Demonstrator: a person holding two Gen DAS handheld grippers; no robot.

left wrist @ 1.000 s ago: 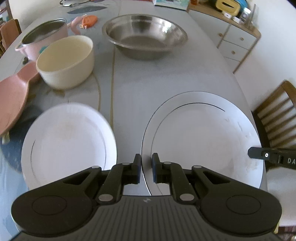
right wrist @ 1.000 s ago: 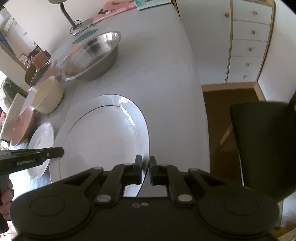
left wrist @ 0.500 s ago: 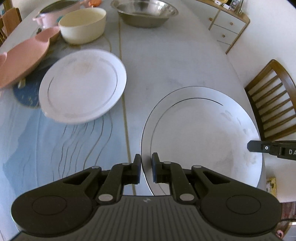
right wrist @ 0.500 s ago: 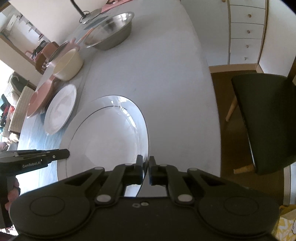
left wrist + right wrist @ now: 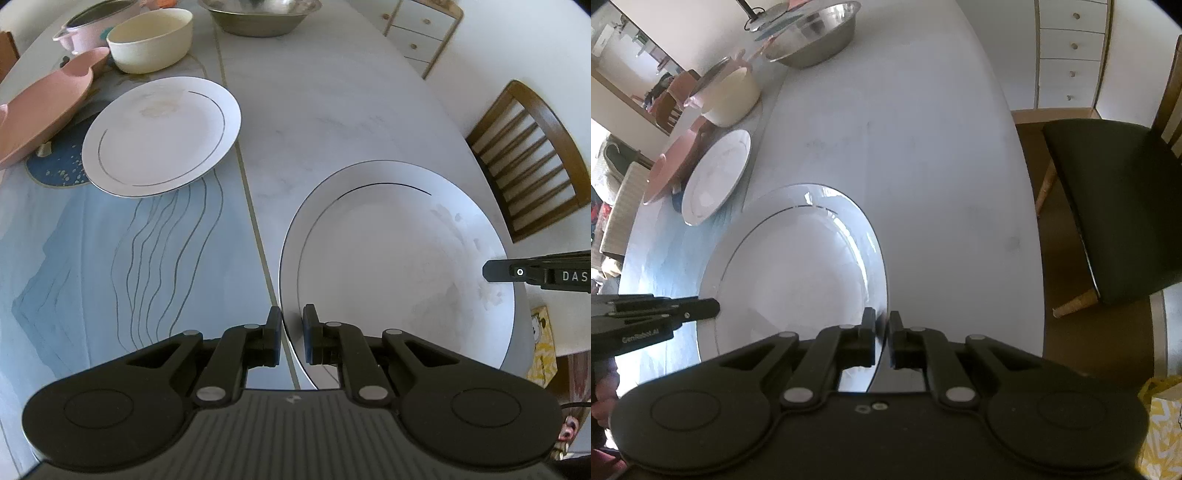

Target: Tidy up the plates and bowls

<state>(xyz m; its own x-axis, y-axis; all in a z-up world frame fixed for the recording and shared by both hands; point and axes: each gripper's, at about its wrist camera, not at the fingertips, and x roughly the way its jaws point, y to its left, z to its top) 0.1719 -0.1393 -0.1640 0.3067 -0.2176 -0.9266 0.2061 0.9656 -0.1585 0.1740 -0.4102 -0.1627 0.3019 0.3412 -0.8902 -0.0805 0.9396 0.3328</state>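
Both grippers hold one large white plate (image 5: 399,258) by opposite rims, lifted above the table. My left gripper (image 5: 291,325) is shut on its left rim. My right gripper (image 5: 882,328) is shut on its right rim; the plate also shows in the right wrist view (image 5: 798,266). A smaller white plate (image 5: 162,136) lies on the table to the left, partly on a blue mat. Beyond it are a pink dish (image 5: 40,110), a cream bowl (image 5: 151,37), a pink pot (image 5: 92,26) and a steel bowl (image 5: 258,14).
The oval marble table (image 5: 332,103) runs away from me. A wooden chair (image 5: 532,155) stands at its right side, a dark-seated chair (image 5: 1115,206) shows in the right wrist view. White drawers (image 5: 1071,51) stand by the far wall.
Both grippers have pulled back toward the near end of the table with the large plate held between them. The small plate and the bowls now look farther away.
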